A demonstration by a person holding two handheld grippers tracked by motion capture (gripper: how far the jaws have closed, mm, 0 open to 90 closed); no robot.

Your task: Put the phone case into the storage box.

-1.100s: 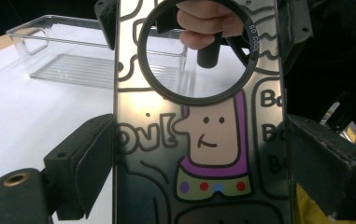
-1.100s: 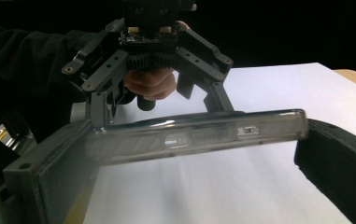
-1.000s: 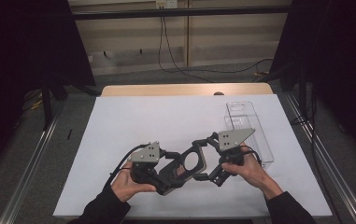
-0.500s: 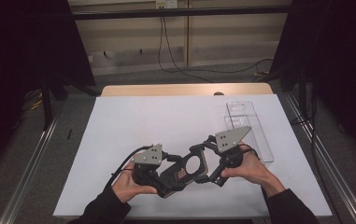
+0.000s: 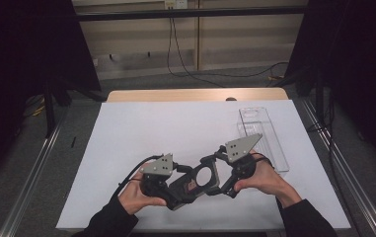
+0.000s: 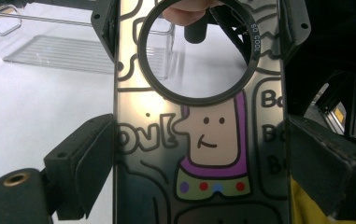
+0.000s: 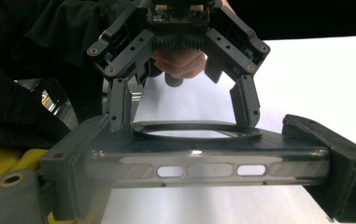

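Note:
A dark translucent phone case [image 5: 191, 183] with a cartoon print and a round ring is held just above the table between both grippers. In the left gripper view the case [image 6: 203, 140] runs upward between the jaws, and the left gripper [image 6: 201, 154] is shut on its two long sides. The right gripper [image 7: 203, 158] is shut on the case [image 7: 203, 169], seen edge-on with its button slots toward the camera. Opposite it, the left gripper [image 7: 182, 112] clamps the far end. In the high view the left gripper [image 5: 183, 190] and right gripper [image 5: 215, 173] face each other near the front edge.
A clear plastic tray [image 5: 264, 133] lies at the right of the white table cover [image 5: 175, 128], just behind the right hand; the tray [image 6: 73, 51] also lies beyond the case. Metal rails run along both sides of the table. A wooden edge shows at the back.

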